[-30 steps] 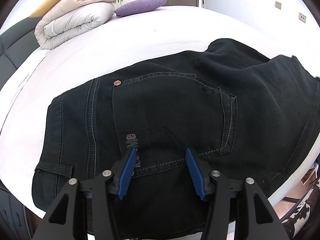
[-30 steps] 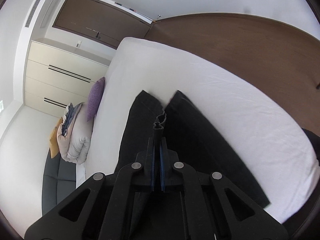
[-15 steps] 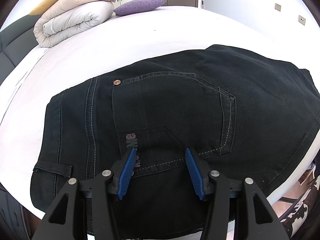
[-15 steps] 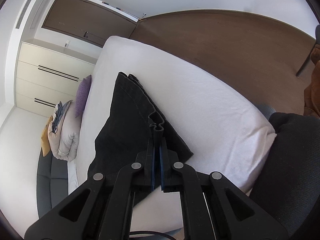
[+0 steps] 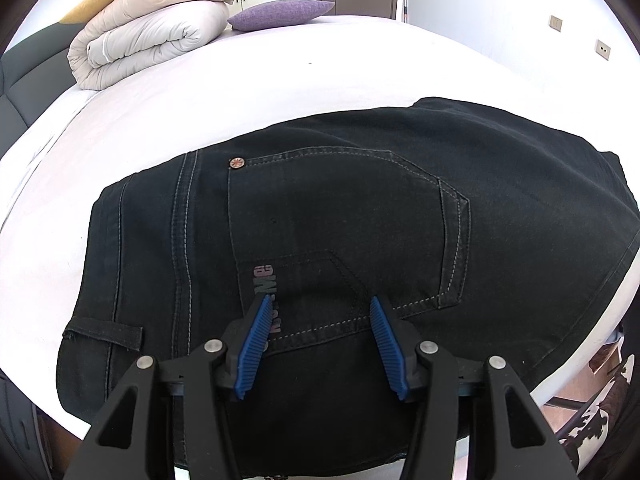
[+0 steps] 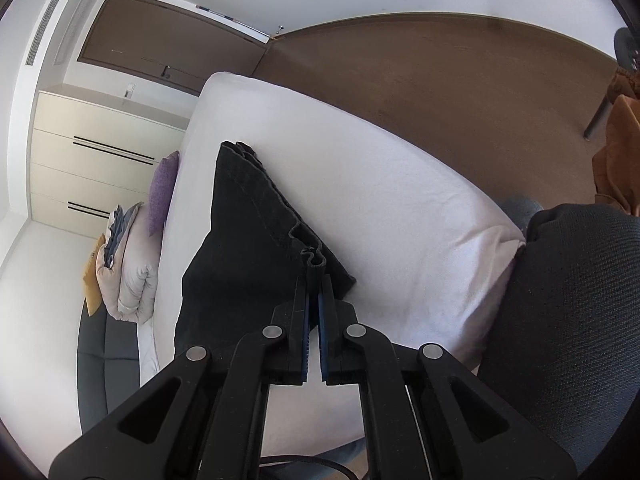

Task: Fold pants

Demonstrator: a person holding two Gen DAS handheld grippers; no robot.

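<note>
The black denim pants (image 5: pixel 344 216) lie flat on the white-sheeted bed (image 5: pixel 240 92), seat side up near the bed's front edge, a stitched back pocket (image 5: pixel 348 236) and a copper rivet (image 5: pixel 236 163) showing. Their long axis runs across the bed, from the waist end under the left gripper toward the leg end at the right gripper.

The left gripper (image 5: pixel 318 310) hovers low over the pocket area, its blue ribbed pads spread apart and closed on nothing; whether the tips touch the cloth cannot be told. The right gripper (image 6: pixel 314 276) has its jaws pressed together on a bunched fold of the leg hems (image 6: pixel 310 258), lifted slightly off the sheet. From there the fabric falls away ahead of it in a dark, doubled-over panel with layered edges at its far end.

Judgement: the right gripper alone controls the cloth, so the coming fold turns on carrying the hems along the pants' length toward the waist.

The fabric looks heavy, with few wrinkles. A rolled beige duvet (image 5: pixel 148 40) and a purple cushion (image 5: pixel 280 14) sit well apart at the head of the bed.
</note>
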